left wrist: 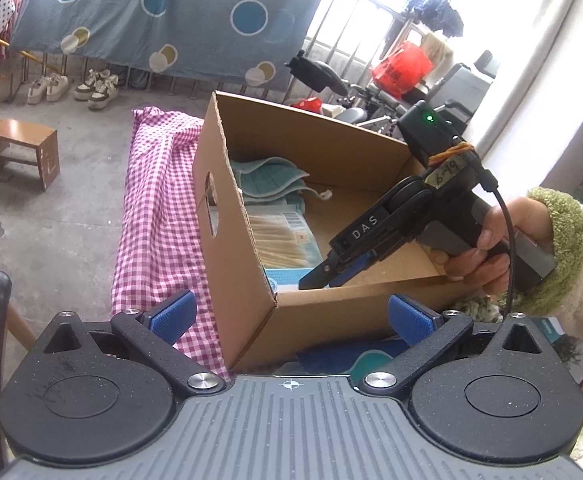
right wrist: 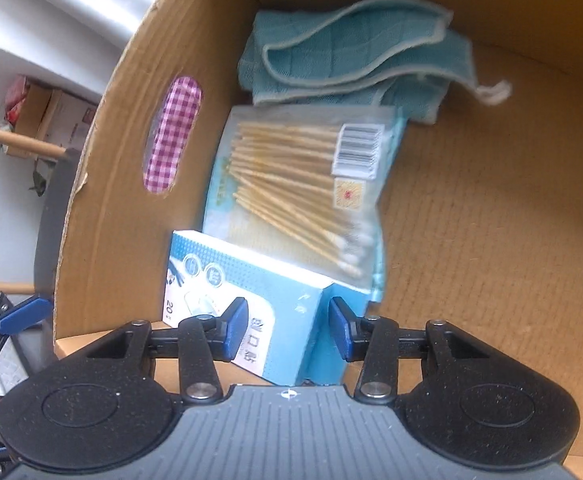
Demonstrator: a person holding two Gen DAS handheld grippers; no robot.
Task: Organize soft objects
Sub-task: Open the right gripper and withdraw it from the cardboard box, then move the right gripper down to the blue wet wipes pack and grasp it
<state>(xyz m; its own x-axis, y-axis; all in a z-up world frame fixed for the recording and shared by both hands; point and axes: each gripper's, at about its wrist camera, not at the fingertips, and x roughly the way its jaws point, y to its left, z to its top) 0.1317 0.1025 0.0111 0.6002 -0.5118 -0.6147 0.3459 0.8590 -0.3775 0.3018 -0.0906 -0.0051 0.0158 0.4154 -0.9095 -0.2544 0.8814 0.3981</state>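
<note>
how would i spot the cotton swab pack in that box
Look inside the open cardboard box, along the wall with the oval handle hole. Three things lie in a row there: the folded teal cloth, then the cotton swab pack, then the blue carton. It is the only clear bag, showing wooden sticks.

Cardboard box on a pink gingham cloth, over a concrete floor

The concrete floor (left wrist: 51,216) carries a pink-and-white checked cloth (left wrist: 159,216), spread lengthwise, with the open cardboard box (left wrist: 311,320) resting along its right edge. Beyond the cloth's far left corner stands a small wooden stool (left wrist: 23,152), and two pairs of sneakers (left wrist: 71,86) line the far edge of the floor. On the box's bottom, against the left wall: a folded teal cloth (right wrist: 351,56) at the far end, a bag of cotton swabs (right wrist: 299,188) in the middle, and a light-blue carton (right wrist: 259,304) nearest, overlapping the bag's near end.
</note>
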